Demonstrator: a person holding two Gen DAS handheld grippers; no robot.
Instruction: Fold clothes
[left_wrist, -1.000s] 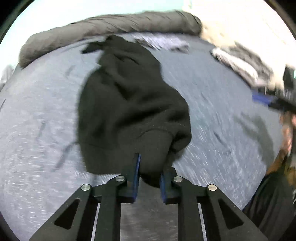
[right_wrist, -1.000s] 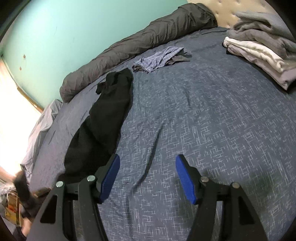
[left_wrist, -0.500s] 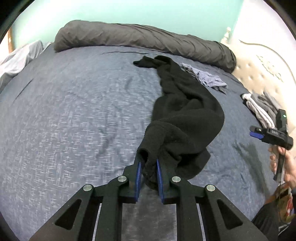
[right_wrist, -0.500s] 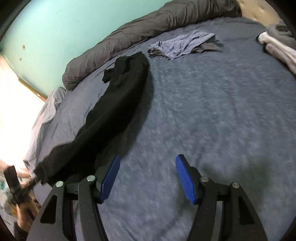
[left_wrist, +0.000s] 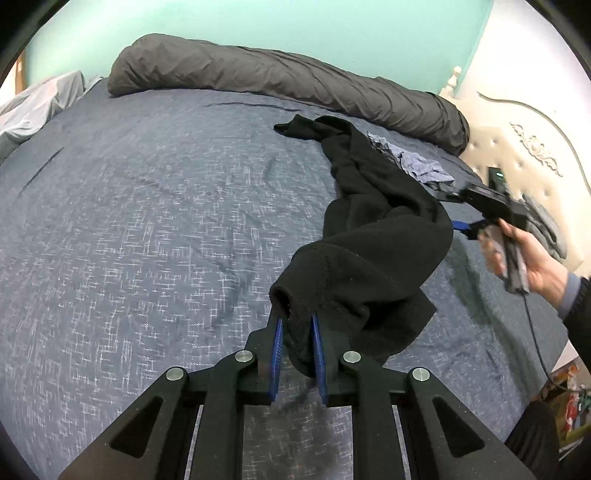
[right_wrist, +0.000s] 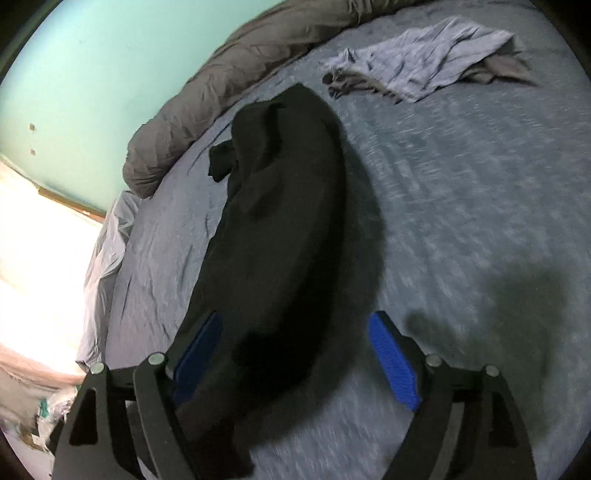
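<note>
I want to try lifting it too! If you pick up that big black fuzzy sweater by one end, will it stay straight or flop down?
Probably flop: the black sweater sags and bunches from the left gripper that pinches its end. It looks thick and fleecy, so likely a bit heavy, with the far end trailing on the bed. The fuzzy fabric likely won't slip out easily.

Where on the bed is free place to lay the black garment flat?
The widest bare sheet lies left of the black garment, bounded by the rolled grey duvet behind. Another bare stretch lies right of the garment, in front of the blue-grey cloth. Near the headboard it is crowded.
</note>
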